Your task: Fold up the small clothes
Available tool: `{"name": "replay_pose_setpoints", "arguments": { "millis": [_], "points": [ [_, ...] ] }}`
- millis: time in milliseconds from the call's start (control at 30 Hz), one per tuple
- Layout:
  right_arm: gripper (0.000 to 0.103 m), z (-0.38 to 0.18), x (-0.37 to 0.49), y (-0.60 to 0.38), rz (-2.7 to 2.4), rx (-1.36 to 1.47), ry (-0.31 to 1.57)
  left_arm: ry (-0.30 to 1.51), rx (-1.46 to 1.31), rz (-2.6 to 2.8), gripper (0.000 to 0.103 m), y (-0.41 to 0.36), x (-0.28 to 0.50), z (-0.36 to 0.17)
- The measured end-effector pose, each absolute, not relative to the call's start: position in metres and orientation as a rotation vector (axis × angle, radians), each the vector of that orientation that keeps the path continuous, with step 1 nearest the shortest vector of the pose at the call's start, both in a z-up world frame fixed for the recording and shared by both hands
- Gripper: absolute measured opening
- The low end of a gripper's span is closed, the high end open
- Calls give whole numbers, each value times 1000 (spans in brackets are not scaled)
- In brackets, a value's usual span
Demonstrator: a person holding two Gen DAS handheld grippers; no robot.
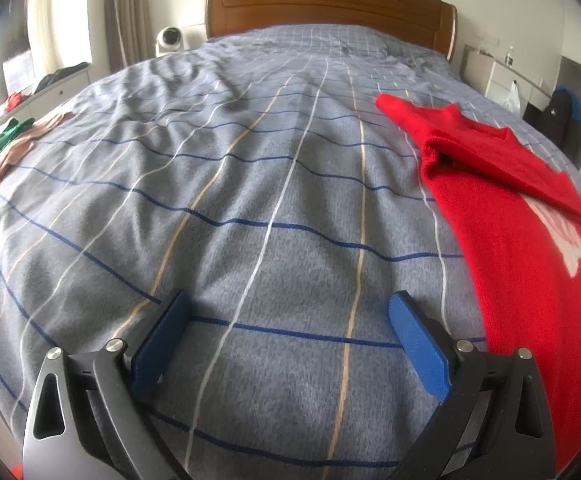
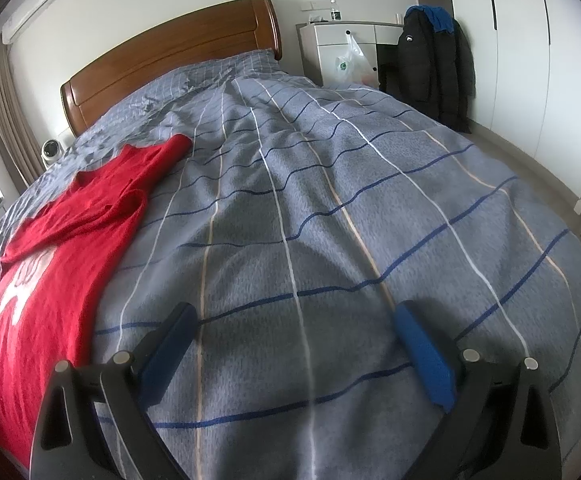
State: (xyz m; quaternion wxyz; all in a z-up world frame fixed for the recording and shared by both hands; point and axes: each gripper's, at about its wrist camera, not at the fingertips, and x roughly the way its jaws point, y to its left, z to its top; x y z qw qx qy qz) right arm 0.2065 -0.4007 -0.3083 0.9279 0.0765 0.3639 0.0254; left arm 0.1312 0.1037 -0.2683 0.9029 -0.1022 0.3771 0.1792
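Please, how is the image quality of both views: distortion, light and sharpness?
Left wrist view: strong fisheye bending, dark corners, window glare at the left, red sweater sharp. Right wrist view: same bending, soft even daylight, bedspread slightly soft, gripper shadows faint.

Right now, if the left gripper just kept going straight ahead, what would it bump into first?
Most likely the bedspread. The left gripper is open and empty, pointing along the bed toward the headboard. The red sweater lies off to its right, out of that line.

1. A red knit sweater (image 1: pixel 502 216) (image 2: pixel 56 240) lies flat on the blue-grey checked bedspread (image 1: pixel 250 200) (image 2: pixel 330 208).
2. One sleeve is folded across its chest; the other reaches toward the headboard.
3. A white motif, perhaps lettering, shows partly on the front.
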Motion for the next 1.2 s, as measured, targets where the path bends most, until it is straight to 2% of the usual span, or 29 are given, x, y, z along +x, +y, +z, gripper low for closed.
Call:
{"name": "replay_pose_setpoints", "arguments": {
  "millis": [100,233,400,467,533,600,633,667,700,733,767,800,1000,1200],
  "points": [
    [98,-303,202,-401,45,168,739,818,-276,358,96,106,124,-256],
    [97,-272,167,-405,212,349,745,818,-493,117,94,103,88,-232],
    [95,-260,119,-371,544,370,938,1020,-537,-39,91,64,66,-257],
    [91,-266,110,-357,597,341,990,1082,-526,-82,82,45,64,-269],
    [78,-279,106,-345,634,322,1048,1098,-467,-119,80,25,63,-272],
    [75,-293,108,-334,647,309,1091,1111,-416,-132,71,13,65,-274],
    [74,-302,110,-329,637,303,1118,1117,-412,-133,60,11,66,-275],
    [70,-311,112,-325,635,311,1150,1124,-418,-129,44,11,66,-277],
    [56,-318,115,-322,645,326,1179,1136,-431,-127,34,13,66,-280],
    [32,-325,117,-319,656,337,1213,1147,-450,-143,5,14,65,-282],
    [15,-328,116,-317,657,328,1226,1156,-482,-162,3,17,64,-284],
    [5,-327,115,-315,648,303,1227,1149,-503,-161,3,20,60,-283],
    [4,-290,117,-334,674,418,1121,966,-718,-211,2,47,51,-236],
    [4,-246,187,-332,651,448,922,781,-735,-218,2,76,144,-196]
  ]
}}
